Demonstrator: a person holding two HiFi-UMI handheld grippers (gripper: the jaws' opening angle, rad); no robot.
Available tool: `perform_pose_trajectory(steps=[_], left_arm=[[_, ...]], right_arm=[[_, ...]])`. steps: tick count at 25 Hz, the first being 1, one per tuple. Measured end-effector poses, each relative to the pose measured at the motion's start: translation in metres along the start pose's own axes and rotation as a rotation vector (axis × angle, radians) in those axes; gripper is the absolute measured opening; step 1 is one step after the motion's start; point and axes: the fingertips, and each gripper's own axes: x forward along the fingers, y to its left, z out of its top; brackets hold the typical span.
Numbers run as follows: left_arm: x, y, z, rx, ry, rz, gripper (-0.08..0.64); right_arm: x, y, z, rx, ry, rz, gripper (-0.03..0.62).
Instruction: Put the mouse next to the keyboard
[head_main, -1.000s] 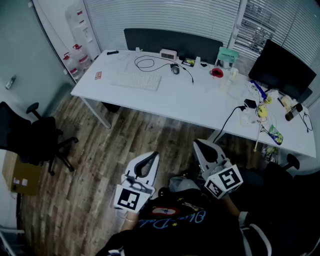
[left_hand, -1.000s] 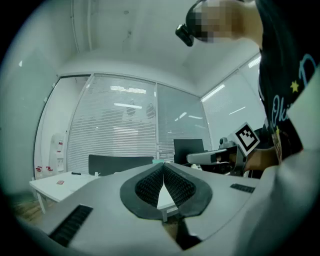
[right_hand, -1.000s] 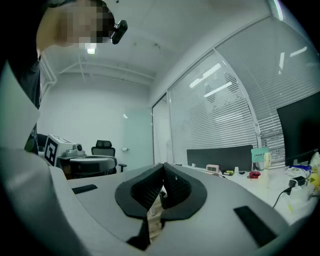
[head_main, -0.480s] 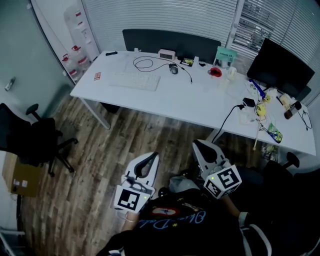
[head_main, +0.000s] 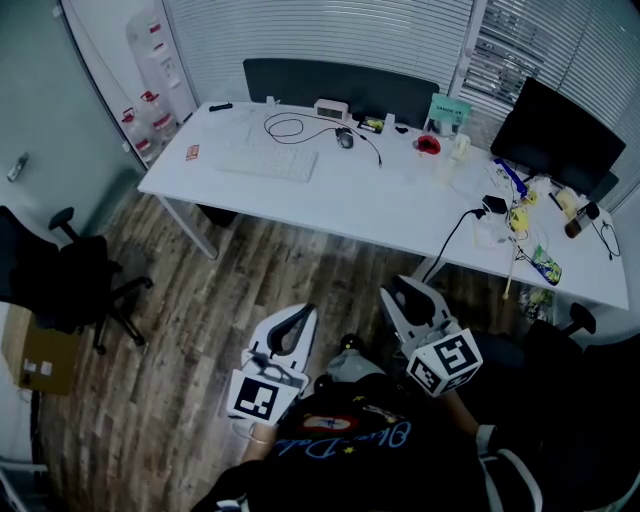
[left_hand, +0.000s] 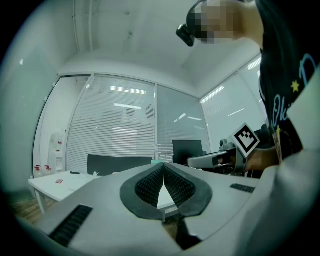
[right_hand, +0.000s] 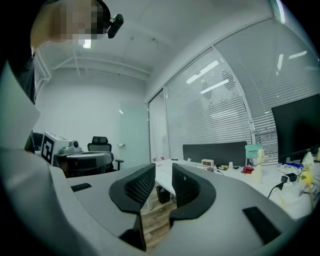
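Left gripper (head_main: 296, 318): jaws together, empty. Right gripper (head_main: 400, 297): jaws just opening, slightly apart, empty. Open floor (head_main: 250, 280) runs to the desk (head_main: 380, 215) edge. The mouse (head_main: 344, 138) lies near the far edge, right of the keyboard (head_main: 268, 162) and apart from it. The clutter (head_main: 520, 215) at the right end is too small to identify.

Office, as I see it before me. Long white desk (head_main: 330, 210) bearing keyboard (head_main: 268, 162) and black monitor (head_main: 555, 135); dark partition panel (head_main: 340, 85) along its far edge. Black wheeled swivel chair (head_main: 60, 275) to my left. Slatted blinds (head_main: 330, 35) across the far wall; wood-pattern floor (head_main: 200, 320).
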Motion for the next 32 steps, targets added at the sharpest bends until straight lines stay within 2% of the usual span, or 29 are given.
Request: perform_pose_trajectory(steps=[10,21,32], left_arm=[[0.006,0.013,-0.009,-0.024,0.027,-0.009,0.003],[0.064,0.029,-0.017,-0.041,0.058,-0.077,0.003],[0.146,0.086,-0.021,-0.014,0.083,-0.050,0.003]], right_arm=[[0.011,-0.009,-0.003,0.026,0.015,-0.032,0.123],[0.029,-0.056,-0.001,0.067,0.012,-0.091,0.127],[0.115,-0.123,0.001,0.085,0.002,-0.039,0.141]])
